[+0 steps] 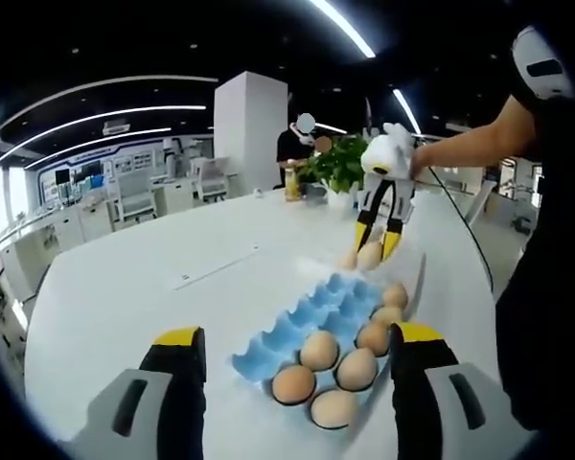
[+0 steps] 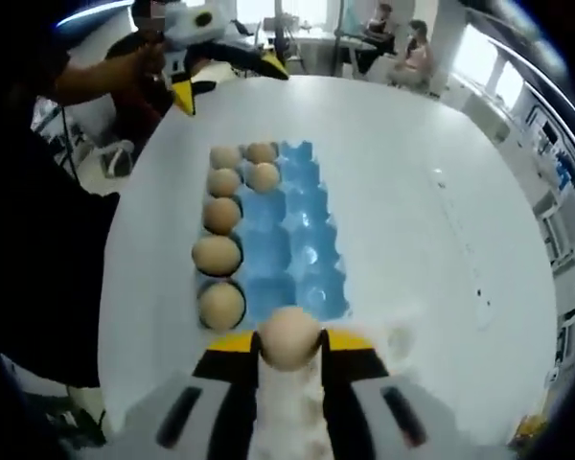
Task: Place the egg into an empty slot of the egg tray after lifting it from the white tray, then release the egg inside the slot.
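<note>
Precariously, the right claw (image 2: 288,347) clamps an egg (image 2: 288,337) near the blue egg tray (image 2: 297,251); a slackened grip could crack it on the counter (image 2: 412,192).

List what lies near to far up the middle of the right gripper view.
right gripper shut on an egg → blue egg tray with eggs along its left side → bare white table → left gripper at top left.
</note>
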Demonstrator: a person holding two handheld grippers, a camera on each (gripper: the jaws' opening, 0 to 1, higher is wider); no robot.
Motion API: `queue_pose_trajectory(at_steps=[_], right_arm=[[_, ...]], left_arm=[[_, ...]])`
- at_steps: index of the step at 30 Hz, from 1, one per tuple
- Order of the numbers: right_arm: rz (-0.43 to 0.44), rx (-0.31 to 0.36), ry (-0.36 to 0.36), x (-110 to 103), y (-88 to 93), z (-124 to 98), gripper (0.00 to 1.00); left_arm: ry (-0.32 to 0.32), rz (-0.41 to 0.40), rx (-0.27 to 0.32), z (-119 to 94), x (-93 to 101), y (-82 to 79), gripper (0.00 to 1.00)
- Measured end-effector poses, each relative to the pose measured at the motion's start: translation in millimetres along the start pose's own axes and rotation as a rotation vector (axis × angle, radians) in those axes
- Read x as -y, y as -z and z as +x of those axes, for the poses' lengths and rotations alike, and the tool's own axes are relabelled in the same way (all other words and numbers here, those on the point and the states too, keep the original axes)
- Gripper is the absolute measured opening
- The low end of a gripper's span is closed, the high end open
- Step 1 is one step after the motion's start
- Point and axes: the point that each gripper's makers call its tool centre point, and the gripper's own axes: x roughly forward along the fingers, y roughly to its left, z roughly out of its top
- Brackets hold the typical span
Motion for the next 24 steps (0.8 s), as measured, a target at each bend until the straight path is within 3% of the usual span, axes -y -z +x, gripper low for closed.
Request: queue_pose_trajectory(at_steps=[24], right_arm=[[-0.105,0.062,-0.075,-18,-62.7,32,0.25]], left_arm=[[0.004,-0.003,-0.001,-1,-0.8,1.2,0.8]])
